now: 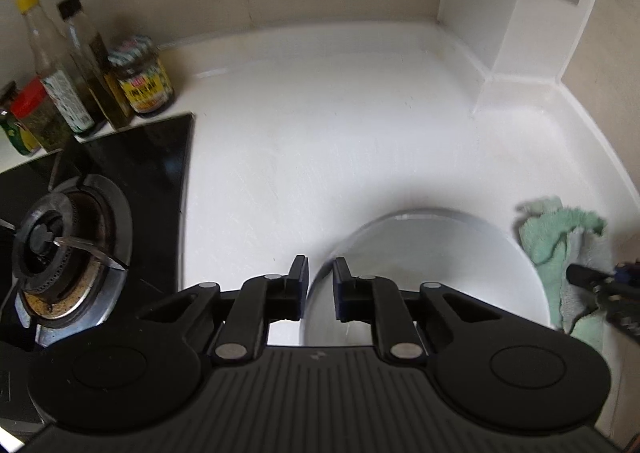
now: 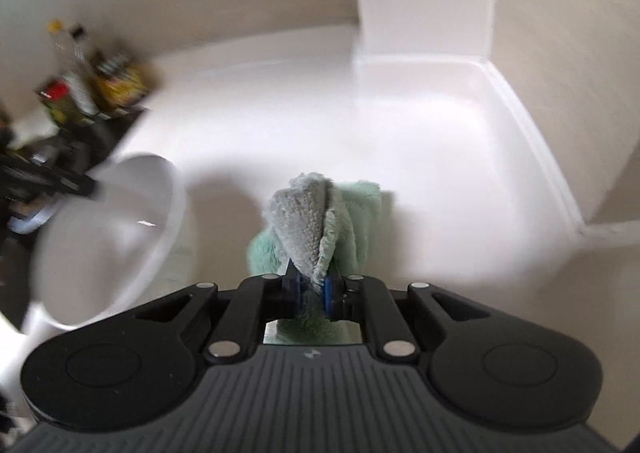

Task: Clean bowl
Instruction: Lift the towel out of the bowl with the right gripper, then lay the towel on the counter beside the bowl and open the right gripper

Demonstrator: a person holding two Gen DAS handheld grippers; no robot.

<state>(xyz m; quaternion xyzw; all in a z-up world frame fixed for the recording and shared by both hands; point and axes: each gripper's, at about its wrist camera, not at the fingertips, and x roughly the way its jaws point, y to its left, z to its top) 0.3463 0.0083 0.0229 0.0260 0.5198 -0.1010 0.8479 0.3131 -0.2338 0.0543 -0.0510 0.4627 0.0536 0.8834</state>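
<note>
Fingers pinch bowl rim; label writing unreadable.

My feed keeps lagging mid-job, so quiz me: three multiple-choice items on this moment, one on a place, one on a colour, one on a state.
1. Where is the gas burner relative to the bowl in the left wrist view?
A. left
B. right
C. inside it

2. What colour is the cloth?
A. red
B. green and grey
C. black

3. What is the left tool doing?
A. hanging open over the counter
B. gripping a bottle
C. clamping the bowl's rim

Answers:
1 A, the burner sits at the view's left edge.
2 B, both colours show in the right tool.
3 C, its fingers straddle the rim.
</note>
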